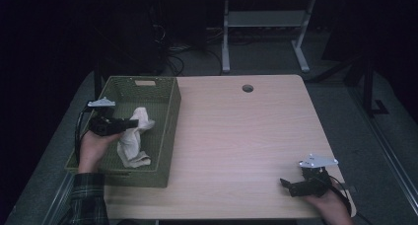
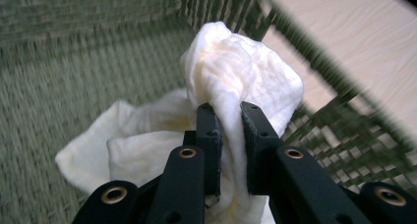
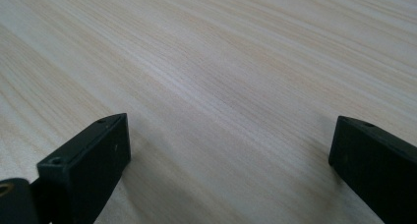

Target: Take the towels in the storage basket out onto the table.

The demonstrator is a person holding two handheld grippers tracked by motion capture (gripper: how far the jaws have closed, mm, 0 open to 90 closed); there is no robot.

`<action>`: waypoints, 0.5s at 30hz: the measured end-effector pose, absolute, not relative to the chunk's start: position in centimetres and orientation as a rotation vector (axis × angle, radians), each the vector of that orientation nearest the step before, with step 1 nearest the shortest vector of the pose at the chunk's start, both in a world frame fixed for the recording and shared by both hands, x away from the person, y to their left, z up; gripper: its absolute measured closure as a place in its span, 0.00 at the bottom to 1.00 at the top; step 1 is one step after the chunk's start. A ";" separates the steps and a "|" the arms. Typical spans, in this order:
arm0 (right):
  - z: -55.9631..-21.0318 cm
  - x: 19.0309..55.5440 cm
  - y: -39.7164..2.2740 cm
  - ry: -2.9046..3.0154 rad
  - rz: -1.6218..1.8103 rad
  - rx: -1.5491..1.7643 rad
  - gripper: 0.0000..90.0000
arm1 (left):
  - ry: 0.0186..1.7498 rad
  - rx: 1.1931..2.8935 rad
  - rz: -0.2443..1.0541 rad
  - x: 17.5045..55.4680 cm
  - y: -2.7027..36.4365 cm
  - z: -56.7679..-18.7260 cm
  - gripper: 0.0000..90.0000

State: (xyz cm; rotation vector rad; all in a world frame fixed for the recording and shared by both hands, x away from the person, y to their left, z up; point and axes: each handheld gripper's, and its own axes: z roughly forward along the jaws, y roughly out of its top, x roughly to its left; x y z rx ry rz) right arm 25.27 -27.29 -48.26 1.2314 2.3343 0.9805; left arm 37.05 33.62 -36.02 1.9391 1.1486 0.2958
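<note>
White cloth (image 2: 246, 81) is pinched in left hand-held gripper (image 2: 228, 111) over green basket (image 1: 167, 136); thin bunched grip, slippage is risked. Right hand-held gripper (image 3: 226, 150) is held released above counter (image 3: 221, 62).

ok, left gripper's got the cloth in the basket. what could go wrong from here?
1. The left gripper pinches only one bunched fold of the cloth; it might slip free on a lift.
2. The rest of the cloth lies on the floor of the basket and could drag over or snag on the woven wall.
3. The right gripper rests open at the table edge, too far off to help quickly.
</note>
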 end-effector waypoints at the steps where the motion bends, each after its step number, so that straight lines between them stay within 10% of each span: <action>1: -48.3 25.3 -27.3 2.334 0.981 1.231 0.02 | 1.142 1.922 0.306 36.9 33.6 -35.7 0.89; 15: -48.3 25.3 -27.3 2.336 0.980 1.229 0.02 | 1.041 1.792 0.340 36.1 33.4 -32.0 0.89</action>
